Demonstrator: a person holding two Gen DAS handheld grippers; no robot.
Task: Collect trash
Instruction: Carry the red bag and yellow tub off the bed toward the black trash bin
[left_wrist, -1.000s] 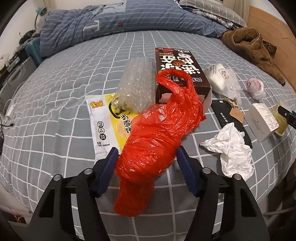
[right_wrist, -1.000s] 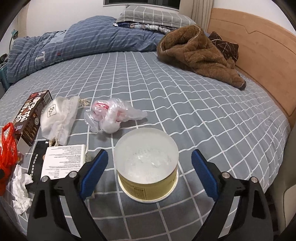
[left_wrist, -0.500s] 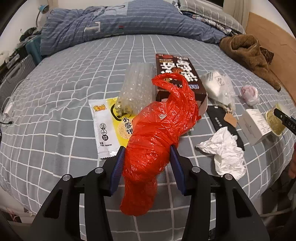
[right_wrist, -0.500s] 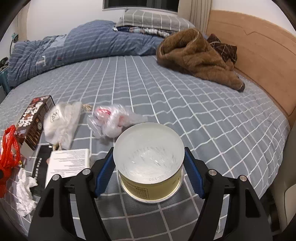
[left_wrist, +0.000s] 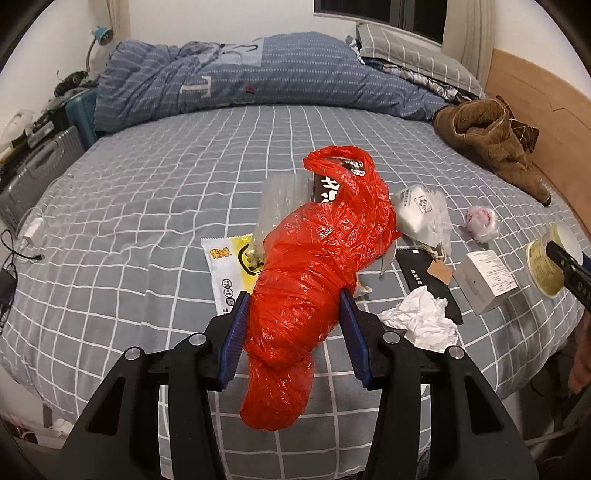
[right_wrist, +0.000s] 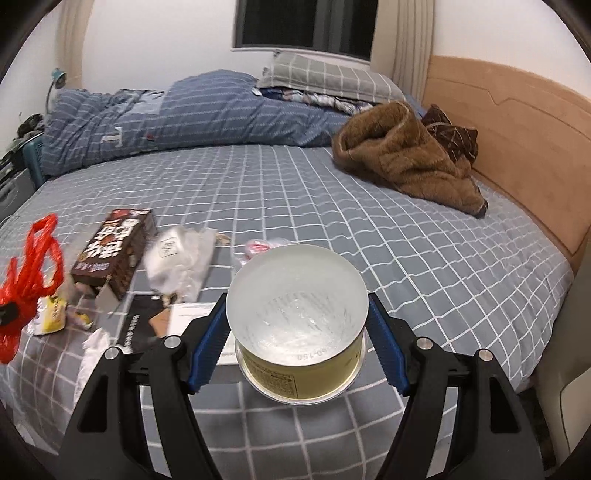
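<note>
We look out along the left claw (left_wrist: 293, 314) from low over the near edge of the bed (left_wrist: 155, 192), facing across the checked sheet toward the folded blue quilt (left_wrist: 266, 74) and the window wall. Our right wrist view sits further right along the same edge, just behind the right claw (right_wrist: 297, 317), aimed the same way, with the wooden headboard (right_wrist: 517, 122) on its right. Both views share the red plastic bag (left_wrist: 317, 258) (right_wrist: 26, 273), the dark snack box (right_wrist: 114, 251), the crumpled tissue (left_wrist: 421, 321) and the brown fleece jacket (left_wrist: 487, 140) (right_wrist: 406, 162).
</note>
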